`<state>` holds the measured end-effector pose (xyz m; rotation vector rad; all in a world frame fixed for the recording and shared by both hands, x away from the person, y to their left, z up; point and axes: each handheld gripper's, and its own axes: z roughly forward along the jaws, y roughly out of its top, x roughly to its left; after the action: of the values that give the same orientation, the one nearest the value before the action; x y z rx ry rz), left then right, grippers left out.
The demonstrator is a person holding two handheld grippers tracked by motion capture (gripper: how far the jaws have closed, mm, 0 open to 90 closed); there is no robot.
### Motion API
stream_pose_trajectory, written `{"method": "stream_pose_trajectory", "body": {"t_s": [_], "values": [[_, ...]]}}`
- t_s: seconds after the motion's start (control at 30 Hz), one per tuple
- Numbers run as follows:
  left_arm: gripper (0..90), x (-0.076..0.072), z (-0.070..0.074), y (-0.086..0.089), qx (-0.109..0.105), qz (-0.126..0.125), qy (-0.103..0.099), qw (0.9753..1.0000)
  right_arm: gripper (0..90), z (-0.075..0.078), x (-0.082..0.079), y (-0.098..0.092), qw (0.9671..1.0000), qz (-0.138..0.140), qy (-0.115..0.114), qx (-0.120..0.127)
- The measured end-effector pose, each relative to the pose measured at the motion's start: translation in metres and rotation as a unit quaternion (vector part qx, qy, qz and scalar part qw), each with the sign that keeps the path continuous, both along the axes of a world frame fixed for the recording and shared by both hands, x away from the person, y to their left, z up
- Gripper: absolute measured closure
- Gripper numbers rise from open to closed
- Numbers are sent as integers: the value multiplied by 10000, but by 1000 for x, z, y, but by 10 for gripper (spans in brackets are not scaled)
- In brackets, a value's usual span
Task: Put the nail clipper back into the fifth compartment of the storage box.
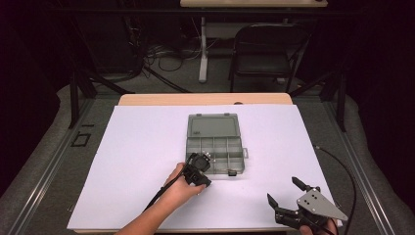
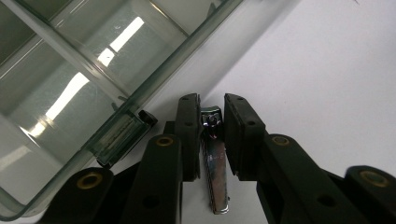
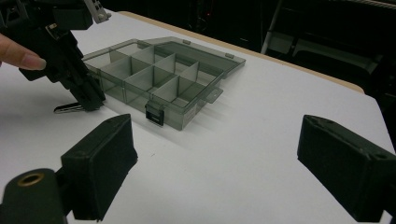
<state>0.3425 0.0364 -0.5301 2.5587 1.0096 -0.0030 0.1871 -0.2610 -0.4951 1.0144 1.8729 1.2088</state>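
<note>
One nail clipper (image 2: 215,158), one compartment box (image 1: 214,143), two grippers. The clipper, slim, chrome and shiny, is lying flat on the white surface (image 1: 137,147) between the left gripper (image 2: 212,119) fingers (image 2: 188,135), which are closing around its sides, just beside the box's near wall and latch (image 2: 122,135). The box, smoky clear plastic, is sitting lid-open. The right gripper (image 3: 215,168) is hovering with fingers (image 3: 105,161) spread wide, gripping nothing, well apart from the box.

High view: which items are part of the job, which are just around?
In play:
- nail clipper, between the left gripper fingers on the white sheet
- open compartment box beside it

Just around:
- right gripper, open, idle
- folding chair
- floor cables
</note>
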Motion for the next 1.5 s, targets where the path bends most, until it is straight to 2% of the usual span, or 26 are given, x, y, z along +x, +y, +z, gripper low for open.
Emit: {"method": "stream_pose_trajectory", "body": {"t_s": [0.53, 1.5], "values": [[784, 2, 0, 1, -13, 34, 91, 10000, 111, -1, 0, 1, 10000, -11, 48, 42], [788, 3, 1, 1, 28, 56, 125, 9999, 114, -2, 2, 1, 10000, 3, 61, 19]]}}
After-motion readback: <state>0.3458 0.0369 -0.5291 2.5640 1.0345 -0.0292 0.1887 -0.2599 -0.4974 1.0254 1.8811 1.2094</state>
